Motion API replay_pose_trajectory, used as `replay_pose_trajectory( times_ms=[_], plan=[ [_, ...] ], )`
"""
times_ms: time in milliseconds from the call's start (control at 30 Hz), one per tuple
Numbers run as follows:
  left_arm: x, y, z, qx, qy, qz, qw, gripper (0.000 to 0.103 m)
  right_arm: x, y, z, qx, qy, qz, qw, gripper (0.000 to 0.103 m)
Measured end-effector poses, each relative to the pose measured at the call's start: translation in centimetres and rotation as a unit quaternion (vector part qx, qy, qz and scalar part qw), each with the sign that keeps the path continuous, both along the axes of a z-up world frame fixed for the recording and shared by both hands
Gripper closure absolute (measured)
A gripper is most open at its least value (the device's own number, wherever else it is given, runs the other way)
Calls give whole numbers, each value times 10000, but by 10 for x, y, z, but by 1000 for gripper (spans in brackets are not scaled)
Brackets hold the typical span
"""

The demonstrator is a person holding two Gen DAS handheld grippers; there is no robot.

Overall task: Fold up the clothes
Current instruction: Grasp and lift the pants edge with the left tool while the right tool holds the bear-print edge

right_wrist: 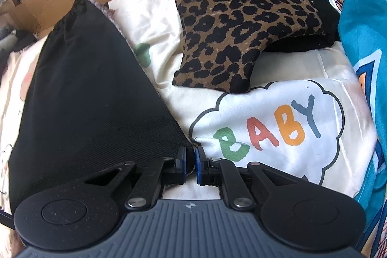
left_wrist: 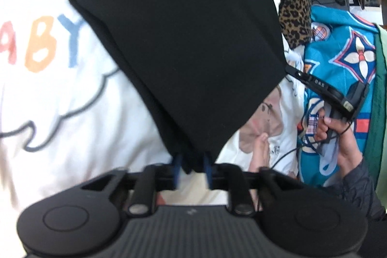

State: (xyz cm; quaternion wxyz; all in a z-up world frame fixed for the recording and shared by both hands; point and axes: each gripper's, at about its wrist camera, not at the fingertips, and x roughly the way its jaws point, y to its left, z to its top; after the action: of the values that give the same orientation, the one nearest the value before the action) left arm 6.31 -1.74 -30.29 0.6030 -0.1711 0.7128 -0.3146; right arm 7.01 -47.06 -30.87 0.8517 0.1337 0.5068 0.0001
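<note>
Here, "BABY" in coloured letters on cream bedding point(right_wrist: 278, 127); left tongs point(left_wrist: 192, 167) and right tongs point(right_wrist: 190, 160) both clamped on black garment point(right_wrist: 92, 98).

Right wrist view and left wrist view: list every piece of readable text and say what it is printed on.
"BABY" in coloured letters inside a cloud outline on the cream bedding.
"ABY" on the same cloud print, first letter cut off.
Small white marking on the right gripper's arm: too blurred to read.

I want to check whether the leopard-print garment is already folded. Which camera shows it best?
The right wrist view: the leopard-print garment lies close and nearly whole on the cream bedding. The left wrist view shows only a narrow strip beyond the black garment.
</note>
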Motion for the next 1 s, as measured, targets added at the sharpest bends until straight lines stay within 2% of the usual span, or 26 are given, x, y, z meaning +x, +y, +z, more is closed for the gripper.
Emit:
replay_pose_trajectory(
  times_ms=[33, 133, 300, 467, 500, 533, 633, 733, 867, 933, 1000],
  plan=[
    [2, 3, 1, 24, -33, 51, 10000, 46, 0, -1, 0, 38, -13, -14, 10000, 86],
    [5, 6, -6, -72, 112, 296, 9995, 44, 2, -2, -1, 84, -23, -61, 9999, 72],
    [5, 5, -29, -269, 400, 530, 9974, 42, 6, 0, -4, 141, 10, -56, 9999, 72],
    [1, 8, -39, -691, 551, 798, 9929, 41, 4, -1, -7, 203, 56, -57, 9998, 72],
    [1, 8, -39, -758, 549, 803, 9924, 45, 4, -2, -8, 234, 63, -83, 9997, 72],
    [1, 9, -38, -818, 561, 808, 9918, 55, 4, -3, -8, 265, 69, -108, 9996, 72],
    [1, 16, -34, -1106, 606, 848, 9884, 60, 3, -3, -9, 276, 61, -119, 9995, 72],
    [2, 24, -30, -1376, 666, 947, 9837, 60, 4, -5, -8, 272, 47, -120, 9995, 72],
    [3, 27, -33, -1310, 618, 958, 9848, 55, 6, -6, -9, 268, 58, -117, 9996, 72],
    [2, 24, -38, -1272, 626, 925, 9856, 49, 8, -6, -10, 262, 78, -103, 9996, 64],
    [1, 22, -44, -1248, 662, 911, 9858, 49, 10, -8, -12, 314, 91, -90, 9994, 62]
  ],
)
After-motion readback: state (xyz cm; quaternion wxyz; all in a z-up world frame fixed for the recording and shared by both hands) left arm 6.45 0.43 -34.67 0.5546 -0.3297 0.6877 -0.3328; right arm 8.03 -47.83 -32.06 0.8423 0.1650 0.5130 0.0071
